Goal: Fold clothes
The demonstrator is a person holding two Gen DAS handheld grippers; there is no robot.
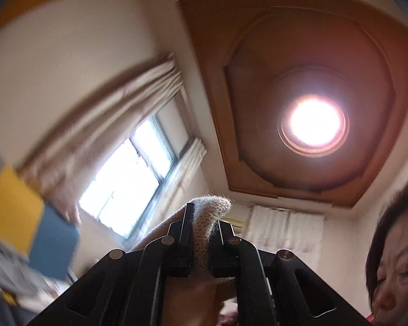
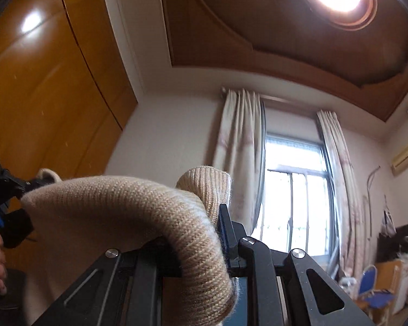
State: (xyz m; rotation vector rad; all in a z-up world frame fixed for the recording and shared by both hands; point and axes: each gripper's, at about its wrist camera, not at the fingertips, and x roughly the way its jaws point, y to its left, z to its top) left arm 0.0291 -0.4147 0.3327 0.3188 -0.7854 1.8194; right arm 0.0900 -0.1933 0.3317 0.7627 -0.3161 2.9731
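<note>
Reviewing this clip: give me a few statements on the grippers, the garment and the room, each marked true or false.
1. The left gripper is shut on the beige knit sweater. True.
2. The right gripper is empty, jaws wide open. False: its jaws also pinch the sweater.
3. Both cameras look up at a lit ceiling lamp. True.
4. The curtains are drawn shut over the window. False: they hang at the sides, leaving the glass bare.
5. The sweater is dark blue. False: it is beige.
</note>
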